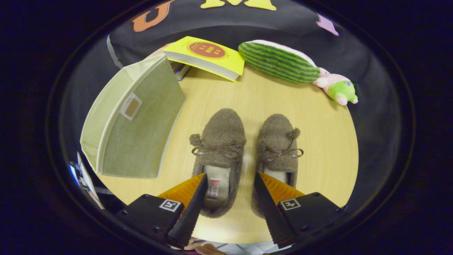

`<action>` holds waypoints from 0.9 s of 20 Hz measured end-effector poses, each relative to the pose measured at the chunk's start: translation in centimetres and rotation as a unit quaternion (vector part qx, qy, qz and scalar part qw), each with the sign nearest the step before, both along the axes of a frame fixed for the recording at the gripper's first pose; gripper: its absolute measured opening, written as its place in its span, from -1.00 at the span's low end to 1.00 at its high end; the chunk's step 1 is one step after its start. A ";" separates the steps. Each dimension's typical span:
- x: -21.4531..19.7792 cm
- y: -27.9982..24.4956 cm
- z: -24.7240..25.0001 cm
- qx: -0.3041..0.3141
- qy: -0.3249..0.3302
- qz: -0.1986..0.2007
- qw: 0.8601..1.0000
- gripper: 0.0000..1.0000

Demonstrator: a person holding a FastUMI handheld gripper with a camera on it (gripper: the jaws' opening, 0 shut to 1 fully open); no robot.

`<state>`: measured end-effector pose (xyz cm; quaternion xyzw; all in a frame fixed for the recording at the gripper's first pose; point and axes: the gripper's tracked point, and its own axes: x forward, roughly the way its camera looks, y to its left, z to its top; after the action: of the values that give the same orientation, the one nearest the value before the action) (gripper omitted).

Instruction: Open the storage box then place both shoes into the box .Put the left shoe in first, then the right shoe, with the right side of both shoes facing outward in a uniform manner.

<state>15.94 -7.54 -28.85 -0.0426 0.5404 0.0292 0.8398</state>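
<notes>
hand-held gripper: fingers apart, gripping nothing, over the heels | left slipper and right slipper at 12 o'clock, side by side on counter | fabric storage box at 10 o'clock

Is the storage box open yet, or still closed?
Cannot tell. The storage box stands left of both shoes, showing fabric sides; no opening or lid shows. The tongs hang open above the shoes.
</notes>
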 end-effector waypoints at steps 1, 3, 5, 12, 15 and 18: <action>0.1 0.1 -0.5 0.007 0.009 -0.003 1.000 0.65; 0.4 0.0 -1.4 0.009 0.025 -0.010 1.000 0.29; 0.7 -0.4 -2.7 -0.003 0.046 -0.017 0.999 0.04; 1.3 -0.4 -4.5 -0.032 0.087 -0.022 0.995 -0.70; 1.3 -0.4 -4.2 -0.019 0.084 -0.031 0.996 -0.87; 1.2 0.3 -3.0 0.012 0.078 -0.049 0.996 -0.87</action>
<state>17.14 -7.26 -31.84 -0.0037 0.6055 -0.0020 0.7959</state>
